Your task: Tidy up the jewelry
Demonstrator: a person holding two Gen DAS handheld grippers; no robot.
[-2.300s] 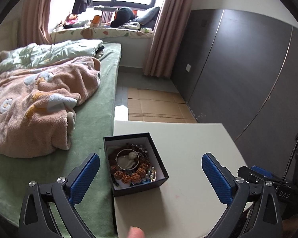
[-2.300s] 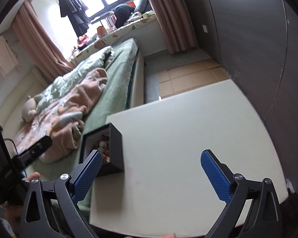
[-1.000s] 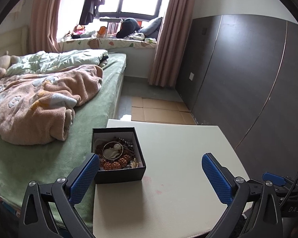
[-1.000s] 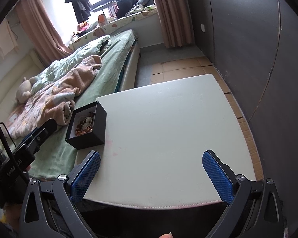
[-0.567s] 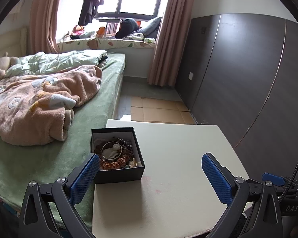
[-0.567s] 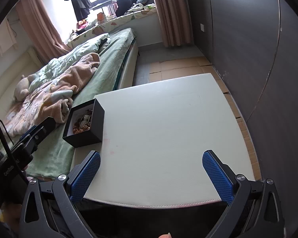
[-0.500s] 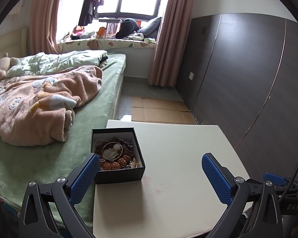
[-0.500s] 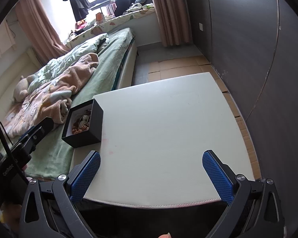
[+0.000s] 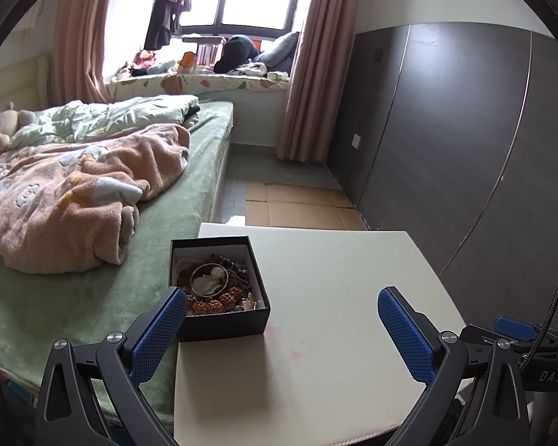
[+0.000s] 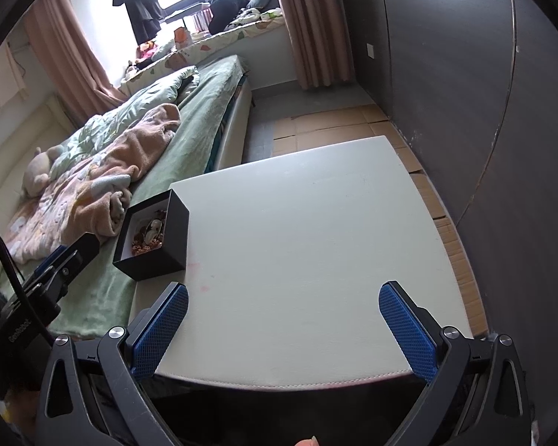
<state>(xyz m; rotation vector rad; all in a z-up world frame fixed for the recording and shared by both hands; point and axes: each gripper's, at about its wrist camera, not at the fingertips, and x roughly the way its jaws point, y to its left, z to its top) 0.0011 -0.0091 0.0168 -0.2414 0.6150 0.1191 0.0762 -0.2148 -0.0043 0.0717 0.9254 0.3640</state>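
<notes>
A black open box (image 9: 219,319) stands at the left edge of the white table (image 9: 334,297). It holds jewelry (image 9: 212,286): a metal bangle, brown bead bracelets and small pieces. The box also shows in the right wrist view (image 10: 156,238). My left gripper (image 9: 279,327) is open and empty, held near the table's front, with its left finger just in front of the box. My right gripper (image 10: 284,321) is open and empty above the table's front edge (image 10: 279,379), well right of the box.
A bed with a green sheet (image 9: 104,282) and a pink blanket (image 9: 67,193) adjoins the table's left side. A dark panelled wall (image 9: 465,141) runs along the right. Cardboard (image 9: 301,208) covers the floor beyond the table. A faint pink stain (image 9: 294,353) marks the tabletop.
Both grippers have drawn back and up from the table since the earliest frames, so the box looks smaller and farther. In the last half second almost nothing has moved.
</notes>
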